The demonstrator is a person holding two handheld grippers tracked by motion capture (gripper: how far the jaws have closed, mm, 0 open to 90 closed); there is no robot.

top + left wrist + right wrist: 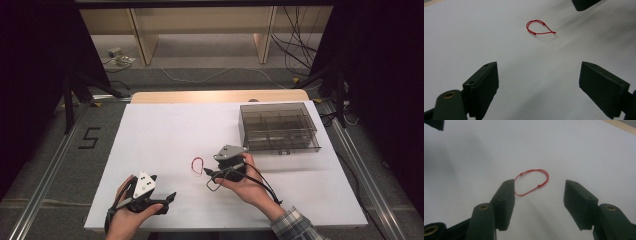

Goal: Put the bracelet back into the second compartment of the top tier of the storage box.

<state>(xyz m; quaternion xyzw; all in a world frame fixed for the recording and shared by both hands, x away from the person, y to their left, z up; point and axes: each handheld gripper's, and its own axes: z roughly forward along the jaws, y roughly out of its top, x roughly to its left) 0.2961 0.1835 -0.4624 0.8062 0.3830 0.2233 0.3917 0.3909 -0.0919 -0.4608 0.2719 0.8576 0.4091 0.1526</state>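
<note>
so: 1 red string loop on white table | 1 drawer box | left claw agape, empty | right claw agape, empty

Overall level: dim room, dark at the left and right edges of the high view; the white counter is the brightest surface.
Light source: overhead, soft and even; no glare on the counter.
Shadows: faint grey patches near the far corners of both gripper views; a soft shadow just beside the red string loop.
Focus: high view slightly soft and grainy; near tool jaws mildly blurred.
Edge distortion: not apparent.
</note>
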